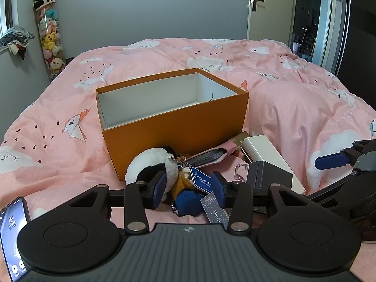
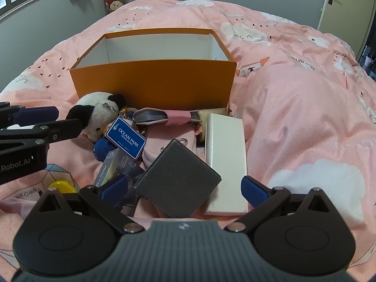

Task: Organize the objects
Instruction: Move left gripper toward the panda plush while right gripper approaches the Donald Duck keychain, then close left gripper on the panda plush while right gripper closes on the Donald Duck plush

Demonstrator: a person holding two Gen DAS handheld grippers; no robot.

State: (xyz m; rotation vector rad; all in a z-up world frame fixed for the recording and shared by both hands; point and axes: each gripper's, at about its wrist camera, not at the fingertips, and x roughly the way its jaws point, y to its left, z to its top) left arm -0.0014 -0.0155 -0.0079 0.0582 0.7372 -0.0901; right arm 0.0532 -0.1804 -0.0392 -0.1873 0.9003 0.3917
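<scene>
The orange box (image 1: 174, 127) stands open on the pink bedspread (image 1: 293, 108), with a panda plush (image 1: 150, 164), blue tag (image 2: 125, 138), grey box (image 2: 178, 178) and white box (image 2: 225, 162) heaped just before it. Left gripper (image 1: 188, 185) — jaws apart, clamping nothing — hangs at the plush and tag; right gripper (image 2: 185, 188) gapes wide around the grey box, not touching.

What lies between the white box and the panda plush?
In the right wrist view, the dark grey box and blue Ocean Park tag lie between the white box and panda plush.
</scene>
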